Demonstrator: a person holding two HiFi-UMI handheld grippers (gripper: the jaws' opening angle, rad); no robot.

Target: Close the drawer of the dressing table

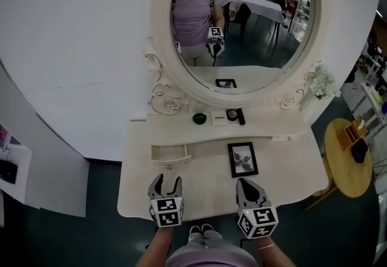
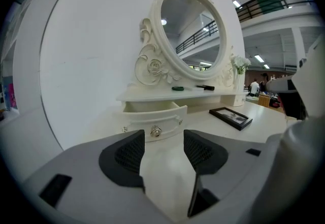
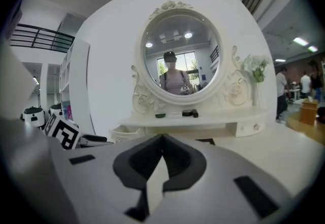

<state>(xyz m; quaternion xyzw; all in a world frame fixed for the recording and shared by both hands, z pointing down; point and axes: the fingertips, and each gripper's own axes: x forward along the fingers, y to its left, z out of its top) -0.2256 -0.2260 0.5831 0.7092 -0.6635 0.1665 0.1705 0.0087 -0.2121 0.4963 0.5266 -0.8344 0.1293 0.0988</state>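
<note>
The cream dressing table (image 1: 199, 190) has a small left drawer (image 1: 171, 154) pulled out from under its shelf. In the left gripper view that drawer (image 2: 152, 115) shows a curved front with a metal knob (image 2: 155, 131). My left gripper (image 1: 165, 187) hovers over the tabletop just in front of the drawer, jaws open with nothing between them (image 2: 163, 155). My right gripper (image 1: 248, 190) hangs over the table near its front edge, beside the picture frame; its pads meet at the tips and it is shut on nothing (image 3: 161, 162).
A black picture frame (image 1: 242, 159) lies flat right of the drawer. On the shelf sit a green disc (image 1: 199, 118), a compact and a black item (image 1: 237, 115). The oval mirror (image 1: 242, 14) stands behind. A closed right drawer (image 1: 289, 137), a white flower vase (image 1: 321, 85) and a round wooden side table (image 1: 347, 160) are on the right.
</note>
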